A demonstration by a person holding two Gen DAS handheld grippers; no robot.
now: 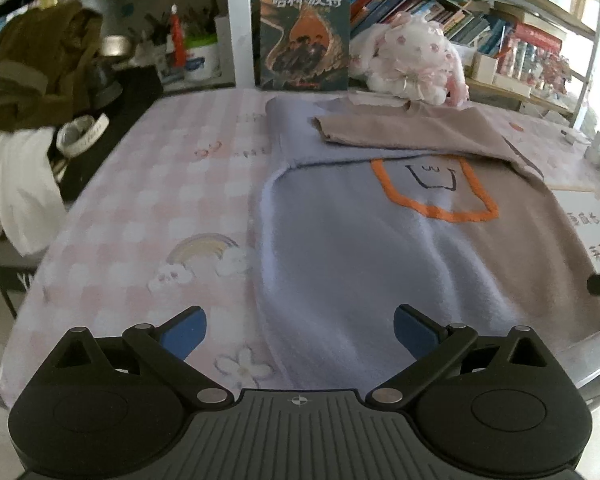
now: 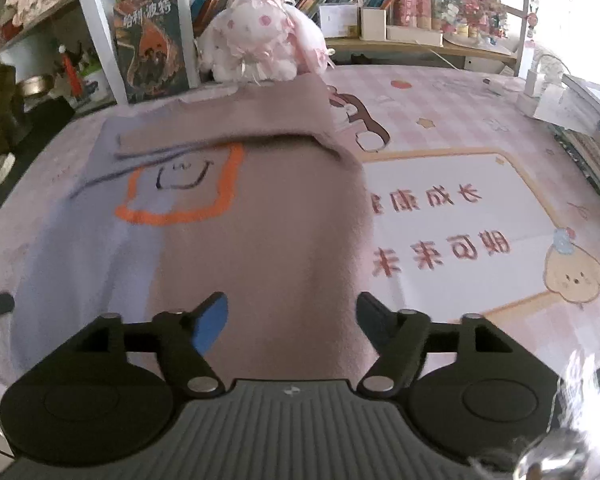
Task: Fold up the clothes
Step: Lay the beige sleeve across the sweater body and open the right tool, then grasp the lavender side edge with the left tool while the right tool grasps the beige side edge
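A two-tone sweater [image 1: 360, 248], lavender on its left half and taupe on its right, lies flat on the table with an orange-outlined face motif [image 1: 436, 192]. Both sleeves are folded across its upper part [image 1: 404, 128]. My left gripper [image 1: 300, 332] is open and empty, above the sweater's near left hem. In the right wrist view the sweater [image 2: 260, 232] fills the middle, its motif [image 2: 180, 188] at upper left. My right gripper [image 2: 292, 316] is open and empty over the taupe near hem.
A pink checked tablecloth [image 1: 160, 208] covers the table. A book [image 1: 304, 32] and a pink plush toy [image 1: 412, 60] stand at the back before bookshelves. Clothes hang on a chair at left [image 1: 32, 72]. A printed panel with lettering [image 2: 452, 216] lies right of the sweater.
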